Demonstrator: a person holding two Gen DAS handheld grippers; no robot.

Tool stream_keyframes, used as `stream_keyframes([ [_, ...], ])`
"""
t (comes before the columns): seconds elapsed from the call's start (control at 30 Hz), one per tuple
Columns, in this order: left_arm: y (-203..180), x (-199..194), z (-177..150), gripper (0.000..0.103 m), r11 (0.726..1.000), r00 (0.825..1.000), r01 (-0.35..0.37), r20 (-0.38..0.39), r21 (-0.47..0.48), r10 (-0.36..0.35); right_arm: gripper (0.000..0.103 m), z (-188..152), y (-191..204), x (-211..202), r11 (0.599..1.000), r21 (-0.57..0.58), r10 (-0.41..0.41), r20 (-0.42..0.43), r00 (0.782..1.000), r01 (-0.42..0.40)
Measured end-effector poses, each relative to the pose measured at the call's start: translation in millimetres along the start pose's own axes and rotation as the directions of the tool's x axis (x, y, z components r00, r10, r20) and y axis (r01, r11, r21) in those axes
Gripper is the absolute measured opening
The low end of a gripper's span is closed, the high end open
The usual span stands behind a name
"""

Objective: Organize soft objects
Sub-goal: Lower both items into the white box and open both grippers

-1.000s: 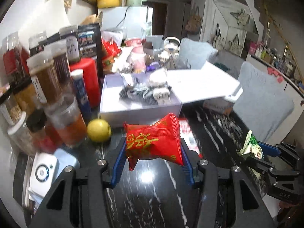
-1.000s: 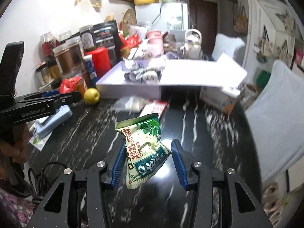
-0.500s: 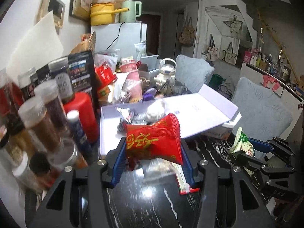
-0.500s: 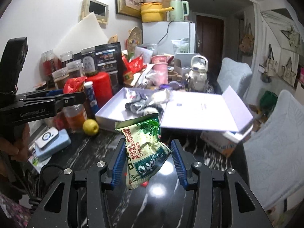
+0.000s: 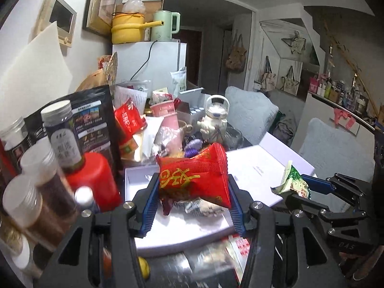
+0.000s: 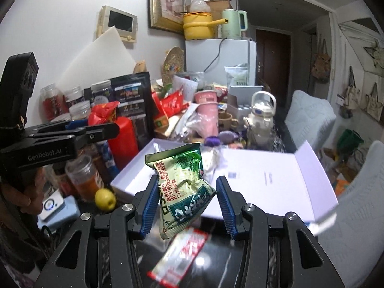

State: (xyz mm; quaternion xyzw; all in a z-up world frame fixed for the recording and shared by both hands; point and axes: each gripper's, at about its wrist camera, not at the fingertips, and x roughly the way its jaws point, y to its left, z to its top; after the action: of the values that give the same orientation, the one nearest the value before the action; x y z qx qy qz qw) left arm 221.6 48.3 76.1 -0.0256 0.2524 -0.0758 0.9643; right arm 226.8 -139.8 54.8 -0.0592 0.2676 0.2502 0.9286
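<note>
Clamped crosswise in the left gripper [image 5: 192, 200], the red crinkled snack packet [image 5: 194, 176] hangs directly above the open white cardboard box [image 5: 134, 176], nearer it than the right gripper [image 6: 186, 202] pinching the green foil packet [image 6: 183, 181].

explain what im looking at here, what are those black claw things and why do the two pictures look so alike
Those are no robot: a person carries a hand-held gripper in each hand, and each has a wide-angle camera looking along its two blue-padded fingers. So both pictures show the same cluttered table from slightly different sides.

In the left camera's view, the left hand-held gripper clamps a red snack packet. In the right camera's view, the right hand-held gripper holds a green snack packet.

Ahead of both lies an open white box, with a few wrapped items inside. Beside it stand spice jars, a red canister and a yellow fruit.
</note>
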Motion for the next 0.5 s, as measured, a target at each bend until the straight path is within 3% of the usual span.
stream_keyframes([
  [0.5,48,61,36,0.051,0.996,0.997,-0.061,0.041,-0.059,0.063,0.047,52,-6,83,0.999,-0.020,0.029,0.035,0.999,-0.028],
])
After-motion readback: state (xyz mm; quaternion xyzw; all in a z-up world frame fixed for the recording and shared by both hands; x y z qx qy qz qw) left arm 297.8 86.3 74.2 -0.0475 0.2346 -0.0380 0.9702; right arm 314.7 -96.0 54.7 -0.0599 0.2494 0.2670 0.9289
